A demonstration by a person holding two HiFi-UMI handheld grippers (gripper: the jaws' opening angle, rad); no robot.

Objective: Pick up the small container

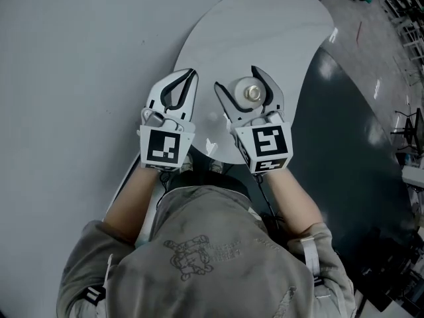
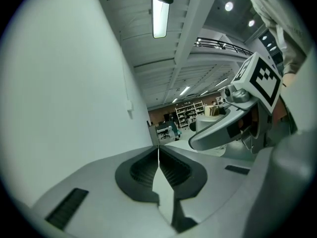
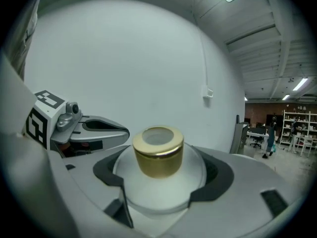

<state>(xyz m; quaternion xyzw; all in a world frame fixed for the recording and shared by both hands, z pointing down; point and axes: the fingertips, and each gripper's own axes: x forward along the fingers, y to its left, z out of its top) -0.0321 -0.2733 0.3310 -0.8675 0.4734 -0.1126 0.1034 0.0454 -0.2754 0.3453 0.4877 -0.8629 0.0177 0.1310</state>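
Note:
The small container (image 1: pixel 250 93) is a white round jar with a gold cap (image 3: pixel 158 151), seen from above over the white table (image 1: pixel 265 25). My right gripper (image 1: pixel 237 79) is shut on the container, its dark pads (image 3: pixel 106 172) hugging the white body (image 3: pixel 158 190) on both sides. In the left gripper view the right gripper (image 2: pixel 233 123) hangs at the right. To the left of it, my left gripper (image 1: pixel 192 73) is shut with nothing in it, its jaws meeting in a thin line (image 2: pixel 158 155). The right gripper view shows the left gripper (image 3: pixel 94 128) beside the container.
The table's rounded edge runs close to the person's body, with dark glossy floor (image 1: pixel 344 151) to the right. A plain white wall (image 3: pixel 148 58) stands ahead. Shelving and desks (image 3: pixel 292 125) are far off at the right.

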